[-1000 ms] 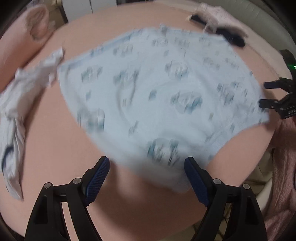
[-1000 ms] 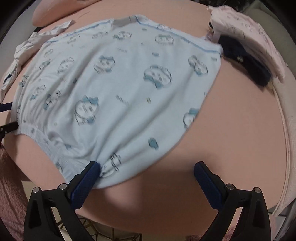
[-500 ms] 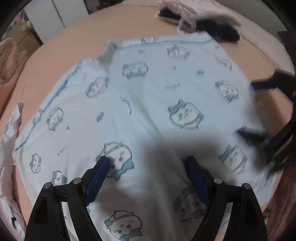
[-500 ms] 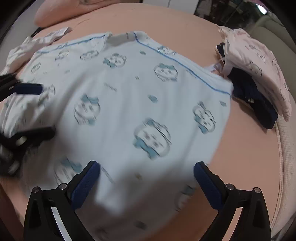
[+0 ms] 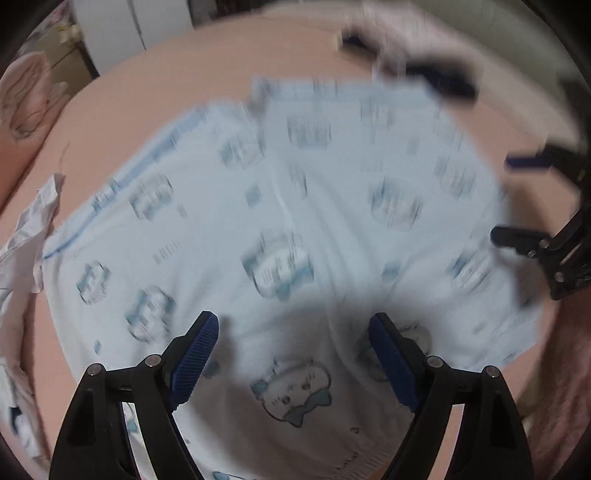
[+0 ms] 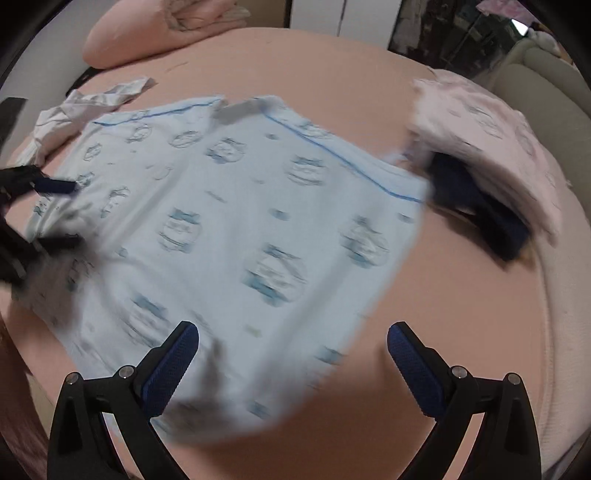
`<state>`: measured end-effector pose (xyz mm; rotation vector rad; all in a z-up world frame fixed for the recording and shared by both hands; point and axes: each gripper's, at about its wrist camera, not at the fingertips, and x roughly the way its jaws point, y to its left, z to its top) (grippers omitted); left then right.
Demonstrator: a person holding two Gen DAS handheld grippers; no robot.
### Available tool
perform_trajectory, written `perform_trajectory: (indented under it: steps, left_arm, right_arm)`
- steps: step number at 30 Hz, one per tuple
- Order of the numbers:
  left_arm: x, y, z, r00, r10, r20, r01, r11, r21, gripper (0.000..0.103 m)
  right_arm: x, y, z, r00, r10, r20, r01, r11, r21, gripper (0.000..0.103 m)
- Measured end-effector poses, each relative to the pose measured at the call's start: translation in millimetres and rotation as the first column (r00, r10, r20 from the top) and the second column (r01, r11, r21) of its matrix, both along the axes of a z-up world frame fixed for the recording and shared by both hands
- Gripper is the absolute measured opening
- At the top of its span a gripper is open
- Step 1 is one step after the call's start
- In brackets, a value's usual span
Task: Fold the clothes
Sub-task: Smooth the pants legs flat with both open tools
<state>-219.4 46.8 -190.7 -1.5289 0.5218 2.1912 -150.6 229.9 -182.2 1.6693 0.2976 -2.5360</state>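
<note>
Here, both tools (image 5: 293, 325) (image 6: 293, 334) hang spread over the peach bed (image 6: 461, 314) by white cupboards (image 5: 122, 26).

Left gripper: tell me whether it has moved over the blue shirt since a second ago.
Yes. The left gripper advanced from the light blue shirt's near hem to over its printed body.

No readable text, labels, brands or numbers appear in either view. The light blue garment (image 5: 280, 229) carries a repeated cartoon animal print with small marks between the figures, but motion blur leaves those marks unreadable, and nothing else shows any lettering.
</note>
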Motion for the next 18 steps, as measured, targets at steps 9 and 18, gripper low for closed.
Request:
perform_trajectory:
  steps: [9,18]
  left_arm:
    - [25.3,-50.0,18.6,0.999,0.032,-0.006,-0.032,0.996,0.086,0.084]
    - [31.1,-30.7,1.3,0.994,0.11,0.004,-0.109,0.987,0.121,0.084]
  right_arm:
    - [23.2,37.8,-16.4,0.985,-0.074,0.158,0.08,0.996,-0.032,0.102]
    - [4.9,-1.7,-16.5,0.991,-0.086,0.101,0.102,0.982,-0.16,0.102]
